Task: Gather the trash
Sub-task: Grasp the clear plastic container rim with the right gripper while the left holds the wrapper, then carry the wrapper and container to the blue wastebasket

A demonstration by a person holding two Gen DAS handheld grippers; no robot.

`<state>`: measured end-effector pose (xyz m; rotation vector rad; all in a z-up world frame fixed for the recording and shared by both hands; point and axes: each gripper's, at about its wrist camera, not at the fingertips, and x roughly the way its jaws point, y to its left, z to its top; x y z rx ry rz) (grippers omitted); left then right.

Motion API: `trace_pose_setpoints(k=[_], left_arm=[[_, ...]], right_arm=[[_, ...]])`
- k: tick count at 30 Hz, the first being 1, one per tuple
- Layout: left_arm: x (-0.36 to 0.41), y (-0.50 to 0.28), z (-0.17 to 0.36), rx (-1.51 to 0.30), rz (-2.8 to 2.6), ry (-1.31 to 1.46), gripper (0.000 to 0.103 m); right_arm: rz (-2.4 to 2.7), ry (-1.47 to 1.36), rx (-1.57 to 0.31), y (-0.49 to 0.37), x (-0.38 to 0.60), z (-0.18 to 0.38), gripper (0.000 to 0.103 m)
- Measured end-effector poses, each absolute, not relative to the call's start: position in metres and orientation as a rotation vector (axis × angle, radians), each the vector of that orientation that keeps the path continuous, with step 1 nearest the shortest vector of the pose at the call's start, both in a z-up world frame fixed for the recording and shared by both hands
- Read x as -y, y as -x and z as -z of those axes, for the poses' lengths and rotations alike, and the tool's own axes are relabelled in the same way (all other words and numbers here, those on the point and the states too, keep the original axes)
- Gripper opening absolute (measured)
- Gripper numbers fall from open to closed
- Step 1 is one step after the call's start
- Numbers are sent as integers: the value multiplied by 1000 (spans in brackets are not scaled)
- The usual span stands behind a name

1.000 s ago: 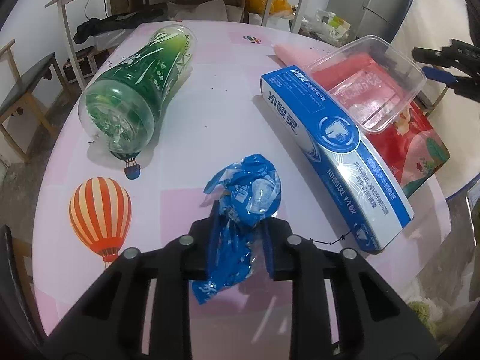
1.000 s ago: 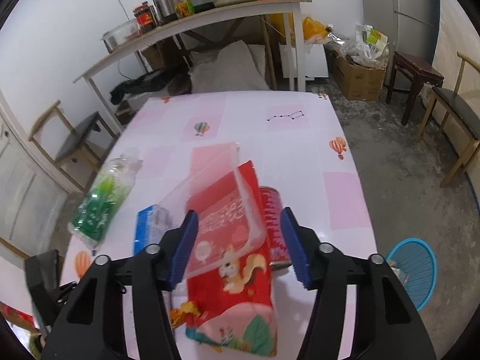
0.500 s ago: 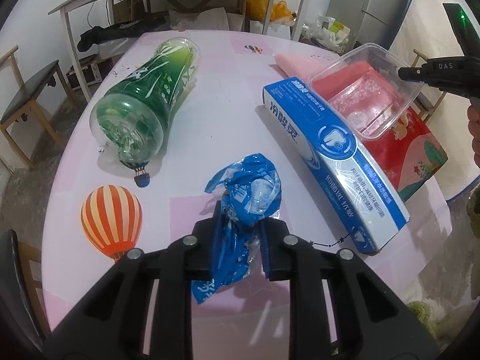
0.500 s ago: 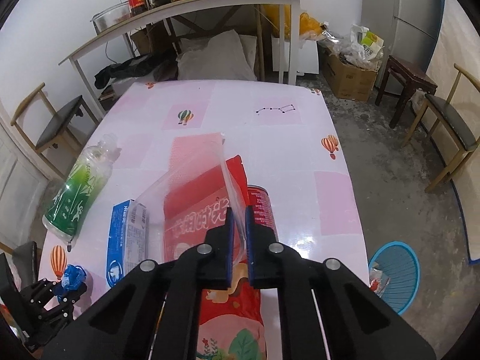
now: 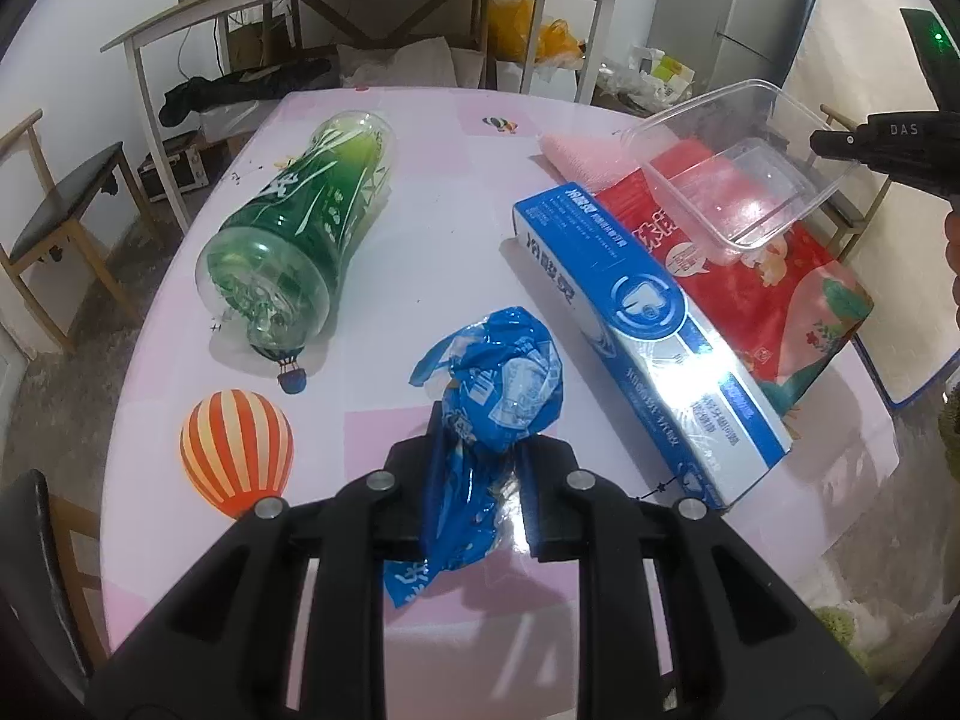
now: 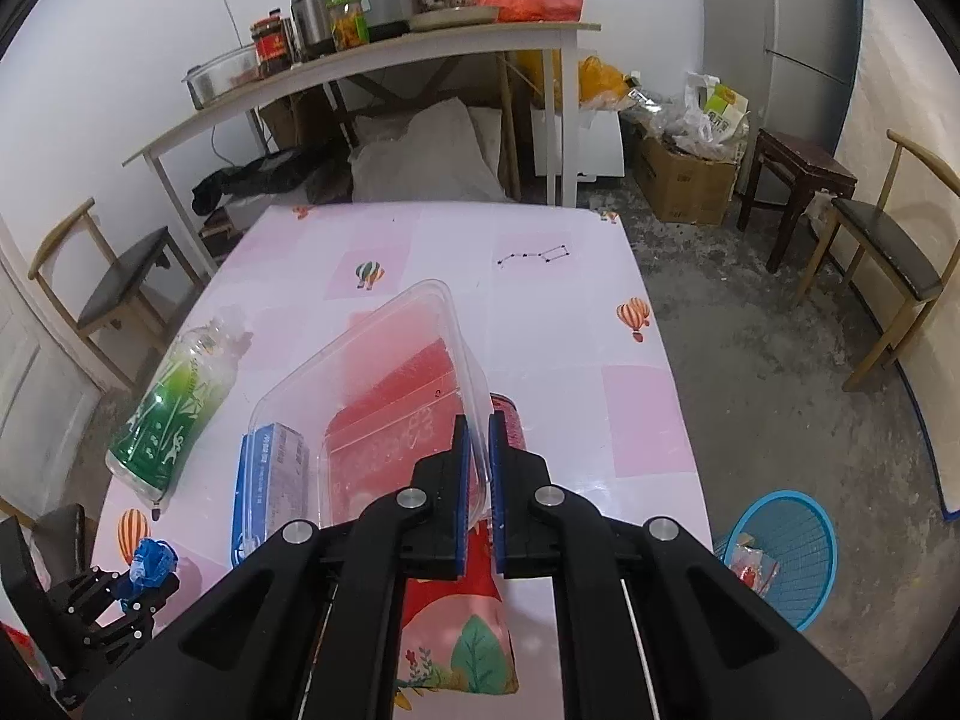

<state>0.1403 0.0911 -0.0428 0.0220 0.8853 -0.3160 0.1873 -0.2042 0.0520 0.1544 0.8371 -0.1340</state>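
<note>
Clear tub (image 6: 384, 384) rim between right fingers (image 6: 461, 480), tilted above table (image 6: 540, 312)

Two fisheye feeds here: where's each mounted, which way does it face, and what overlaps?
Left wrist: sits on the left gripper, faces down across the pink table; its black fingers clamp a crumpled blue plastic wrapper.
Right wrist: sits on the right gripper, faces down the table toward the shelf; its jaws pinch the clear plastic container by its wall.
Shared: green plastic bottle, blue toothpaste box, red snack bag, container, and each other's gripper.
</note>
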Motion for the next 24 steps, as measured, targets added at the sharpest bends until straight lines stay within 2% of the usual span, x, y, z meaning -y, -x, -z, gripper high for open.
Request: trace_pose_setpoints(k=[13,24], left_arm=[[-83,-124,16,-819,339,-30,19],[-19,-132,-50,-706,564,-49,19]], right_arm=[[172,-200,-742,-143,233,-78,6],[347,-297,-627,-70,306,-97,6]])
